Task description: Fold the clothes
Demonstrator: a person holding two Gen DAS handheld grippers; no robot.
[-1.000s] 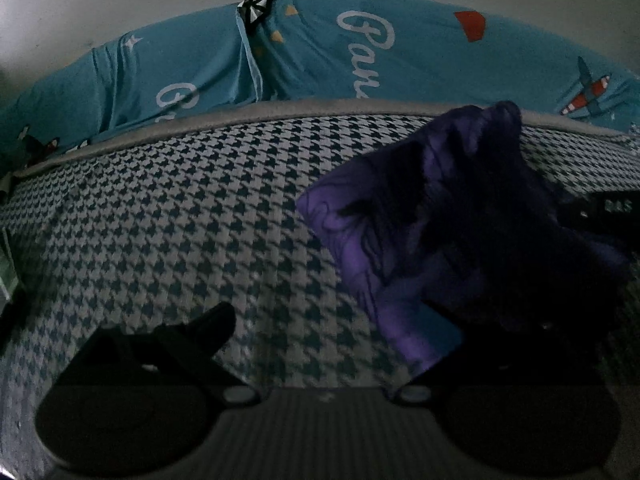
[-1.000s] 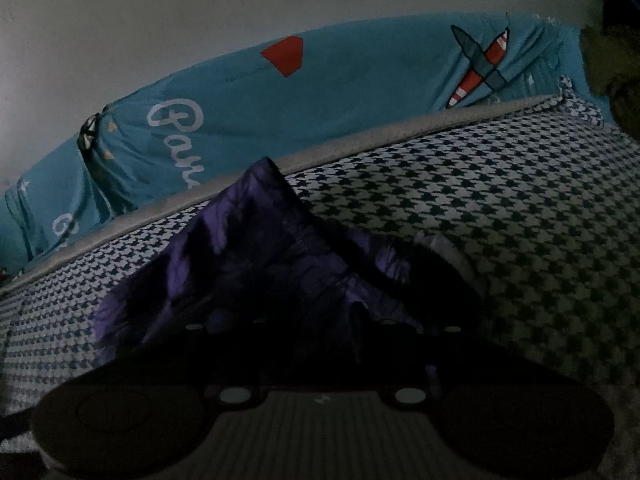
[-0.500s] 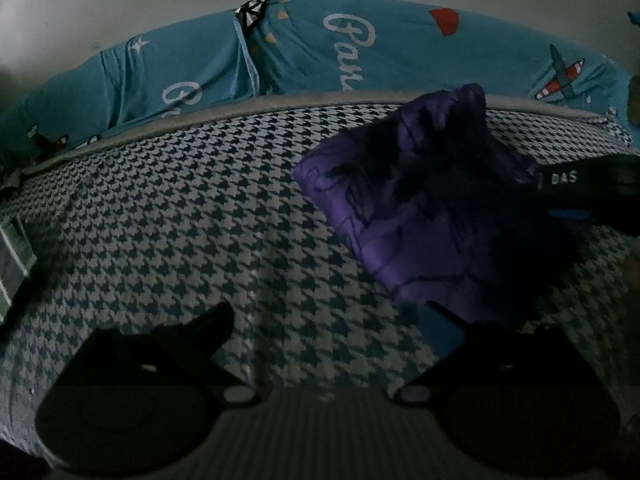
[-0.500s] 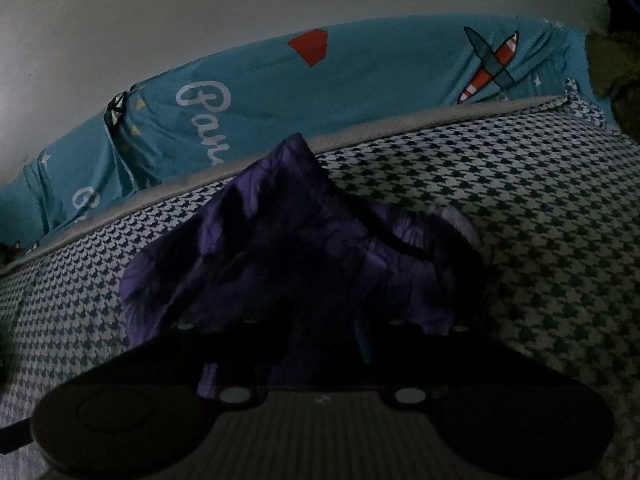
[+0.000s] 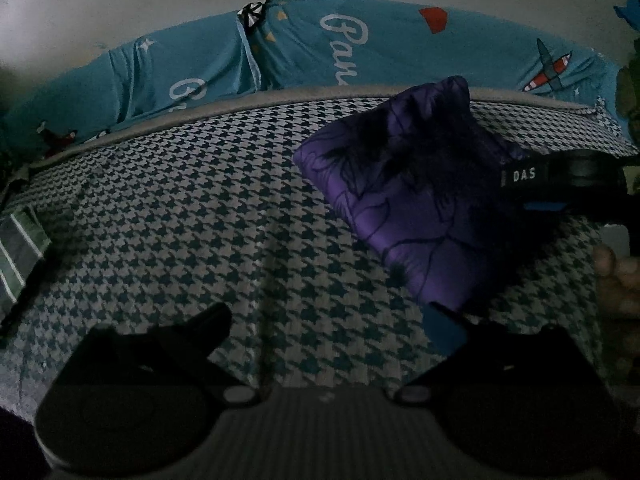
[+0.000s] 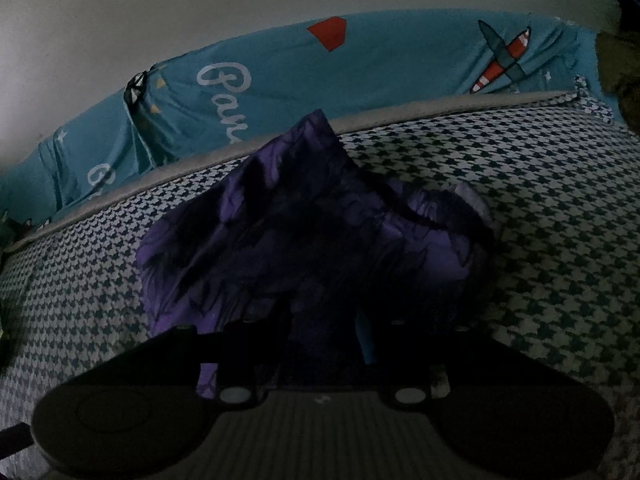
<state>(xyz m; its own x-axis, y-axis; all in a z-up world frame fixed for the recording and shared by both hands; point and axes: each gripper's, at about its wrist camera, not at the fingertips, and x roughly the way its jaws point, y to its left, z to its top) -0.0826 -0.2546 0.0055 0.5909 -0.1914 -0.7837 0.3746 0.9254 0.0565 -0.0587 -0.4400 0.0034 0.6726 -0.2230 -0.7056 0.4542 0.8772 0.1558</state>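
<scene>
A purple garment (image 5: 404, 208) with dark line print lies folded into a compact bundle on the houndstooth bed sheet (image 5: 200, 220), near the far edge. My left gripper (image 5: 328, 316) is open with only sheet between its fingers. It hovers to the near left of the garment, its blue right pad (image 5: 442, 330) just short of the garment's near corner. My right gripper (image 6: 326, 316) sits over the near side of the garment (image 6: 312, 232). Its jaws are opening, and dark cloth shows in the gap between them. In the left wrist view, the right gripper (image 5: 520, 184) reaches in from the right.
Teal printed bedding (image 5: 360, 60) is bunched along the pale wall behind the bed. A green striped cloth (image 5: 18, 256) lies at the left edge. A person's hand (image 5: 616, 276) shows at the right. Something olive (image 6: 616, 72) sits at the far right corner.
The left gripper has drawn back from the garment, which now sits farther off to its right. The right gripper's fingers have spread wider over the cloth.
</scene>
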